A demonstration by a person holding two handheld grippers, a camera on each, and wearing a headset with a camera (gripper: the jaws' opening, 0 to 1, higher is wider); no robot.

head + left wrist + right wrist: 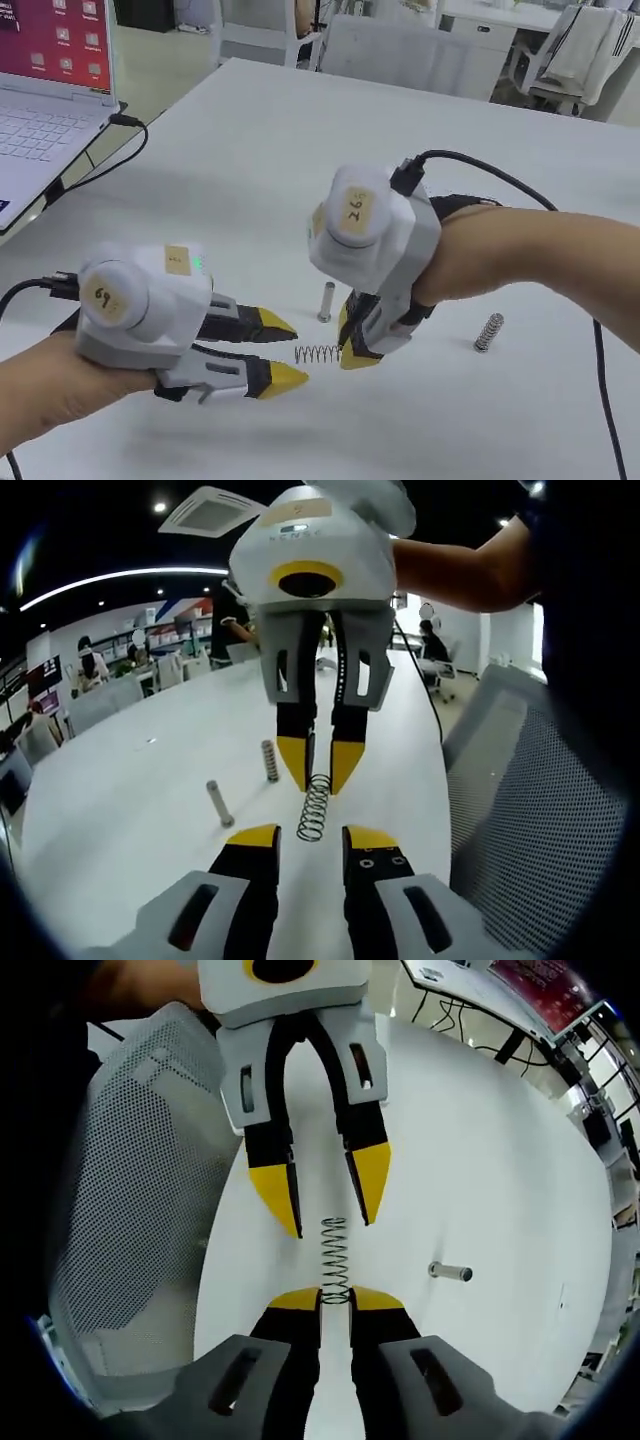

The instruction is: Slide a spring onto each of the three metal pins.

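Right gripper view shows a slim, loosely coiled silvery spring (335,1258).

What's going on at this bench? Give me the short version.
A person works at a white table with a hand-held gripper in each hand. The right hand-held gripper pinches one end of a thin spring, while the left hand-held gripper, jaws open, faces the spring's other end. A metal pin stands bare just behind them, and a thicker spring sits farther right on the table. No spring is on that pin yet.
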